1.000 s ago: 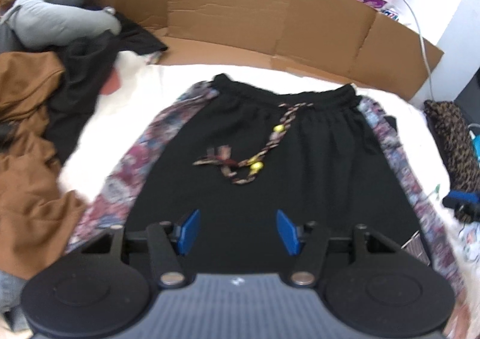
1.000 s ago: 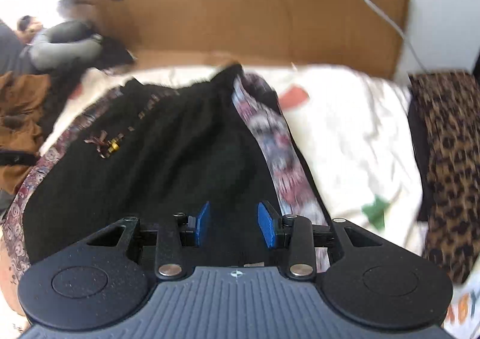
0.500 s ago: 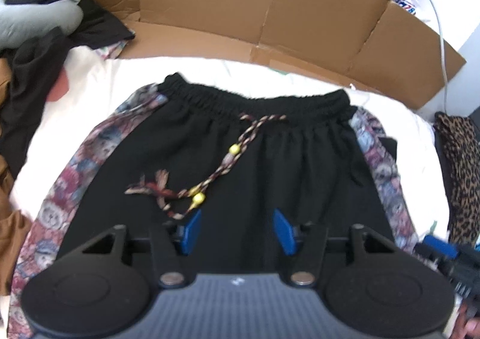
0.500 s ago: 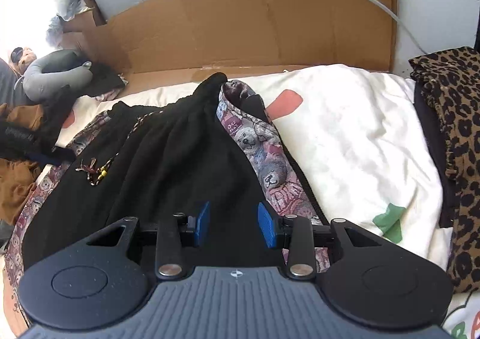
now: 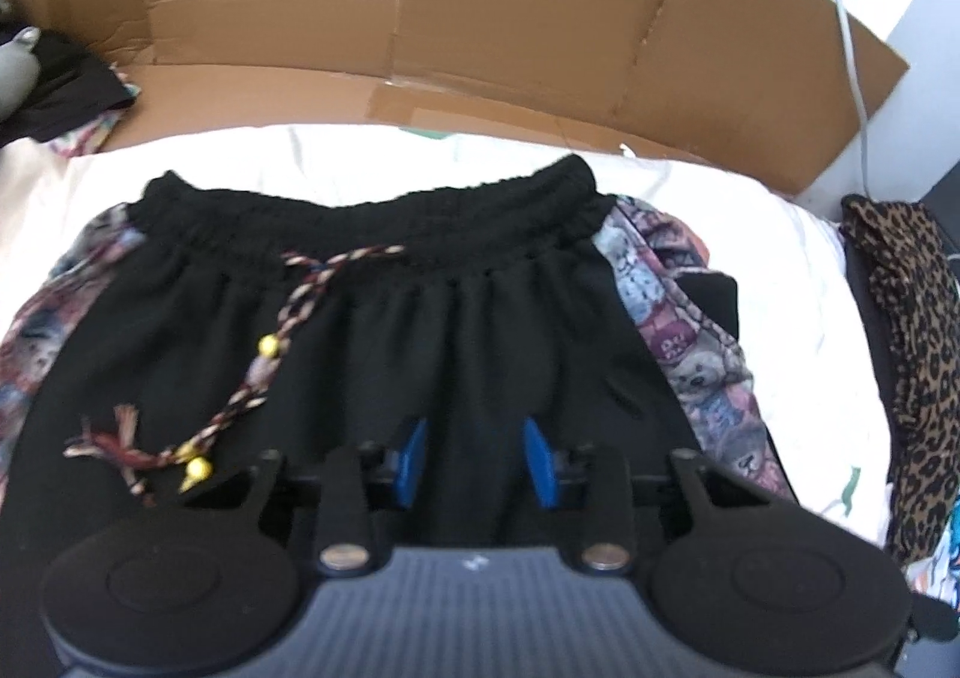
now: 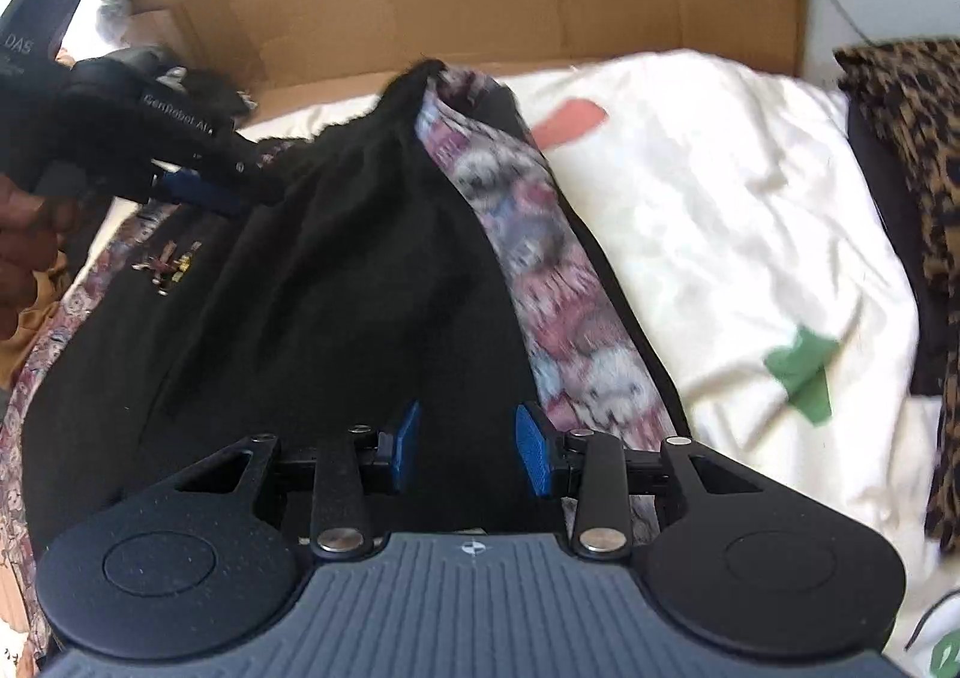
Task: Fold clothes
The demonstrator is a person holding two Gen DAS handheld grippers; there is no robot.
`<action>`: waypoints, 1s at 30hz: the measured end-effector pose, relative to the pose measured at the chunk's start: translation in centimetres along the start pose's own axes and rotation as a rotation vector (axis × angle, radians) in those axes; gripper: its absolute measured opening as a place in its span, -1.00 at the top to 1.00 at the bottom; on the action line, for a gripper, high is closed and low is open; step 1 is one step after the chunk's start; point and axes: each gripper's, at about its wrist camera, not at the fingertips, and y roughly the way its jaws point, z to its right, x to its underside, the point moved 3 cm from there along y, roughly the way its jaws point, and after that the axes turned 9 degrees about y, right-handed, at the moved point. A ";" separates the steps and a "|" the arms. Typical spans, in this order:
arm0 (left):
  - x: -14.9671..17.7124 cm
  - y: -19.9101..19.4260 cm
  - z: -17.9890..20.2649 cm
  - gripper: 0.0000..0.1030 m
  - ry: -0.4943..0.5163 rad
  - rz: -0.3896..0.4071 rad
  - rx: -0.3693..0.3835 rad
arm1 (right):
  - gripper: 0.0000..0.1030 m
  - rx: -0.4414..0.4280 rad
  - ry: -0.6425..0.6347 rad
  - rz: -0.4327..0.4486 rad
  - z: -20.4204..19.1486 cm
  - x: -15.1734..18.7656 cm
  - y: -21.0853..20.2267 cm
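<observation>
Left wrist view, left to right: dark clothes (image 5: 54,96) piled at far left by the cardboard (image 5: 480,12) wall; black shorts (image 5: 420,330) lie flat on the white sheet (image 5: 798,318), waistband (image 5: 384,222) toward the cardboard, teddy-print side panels on both edges. Braided drawstring (image 5: 282,330) with yellow beads trails down the left half of the shorts, tassel end near the left tongs body. Left tongs (image 5: 474,462) hang low over the lower middle of the shorts, blue pads (image 5: 411,459) apart, open, nothing between them; contact with the fabric can't be told. White cable (image 5: 852,48) runs down the right wall, leopard-print cloth (image 5: 912,366) at the right bed edge. Right wrist view, left to right: a hand (image 6: 24,234) at far left holds the left tongs (image 6: 204,195), whose blue tip sits at the shorts' (image 6: 336,306) waistband area; the drawstring (image 6: 171,264) shows small and blurred below it. The waistband corner (image 6: 420,78) is bunched up into a peak, print panel (image 6: 540,270) running down beside it. Right tongs (image 6: 468,450) sit over the shorts' right edge, jaws open, empty, right pad (image 6: 534,456) just beside the print panel. Sheet (image 6: 720,210) with red and green patches to the right, leopard-print cloth (image 6: 924,150) at far right.
</observation>
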 end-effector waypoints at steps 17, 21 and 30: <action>-1.3 4.9 1.6 0.67 0.085 -0.017 -0.085 | 0.22 0.046 0.080 0.033 4.1 0.9 -1.0; -1.9 2.1 3.6 0.66 0.136 0.070 0.034 | 0.22 0.008 0.103 0.070 3.8 0.3 -1.7; -3.5 3.3 8.0 0.66 0.228 0.099 0.122 | 0.22 -0.029 0.103 0.062 3.0 0.4 -2.1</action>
